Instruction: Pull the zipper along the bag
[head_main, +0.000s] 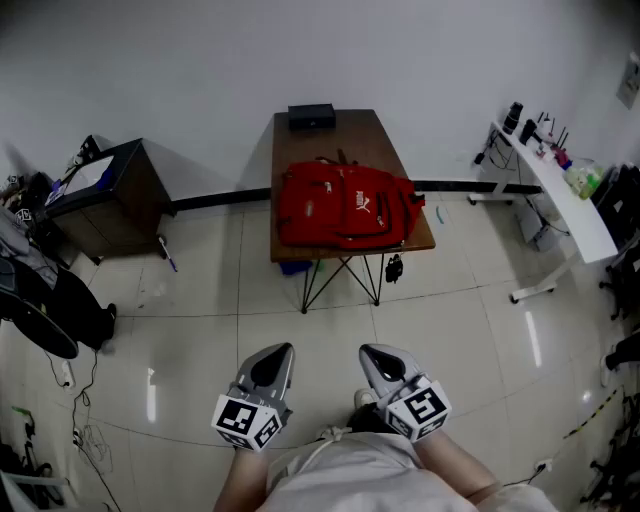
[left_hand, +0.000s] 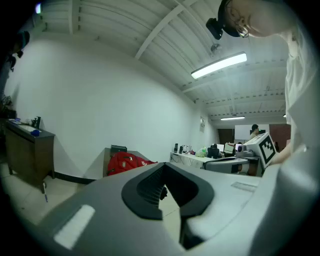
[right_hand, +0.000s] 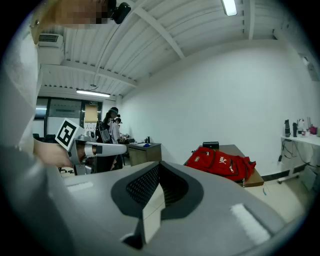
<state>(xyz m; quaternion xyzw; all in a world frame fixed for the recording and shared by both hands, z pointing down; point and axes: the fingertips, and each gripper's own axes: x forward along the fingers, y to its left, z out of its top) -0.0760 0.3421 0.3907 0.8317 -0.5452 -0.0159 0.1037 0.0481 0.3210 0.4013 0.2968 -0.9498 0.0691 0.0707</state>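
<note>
The red bag (head_main: 345, 205) is lying flat on the brown table (head_main: 340, 135) in the upper middle of the head view, covering most of the tabletop; a black box (head_main: 311, 117) is sitting behind it at the table's far end; the zipper is showing too small to make out from here; the left gripper (head_main: 279, 354) and the right gripper (head_main: 374, 356) are hovering side by side at the bottom centre of that frame, close to the person's body and well apart from the bag, above the tiled floor (head_main: 200, 330); in the left gripper view the jaws are meeting at their tips with nothing between them, the bag appearing small at the left of centre; in the right gripper view the jaws are likewise pressing together and empty, the bag lying at the middle right; a dark cabinet (head_main: 105, 195) is standing at the upper left of the head view and a white desk (head_main: 560, 195) is running along its right side
</note>
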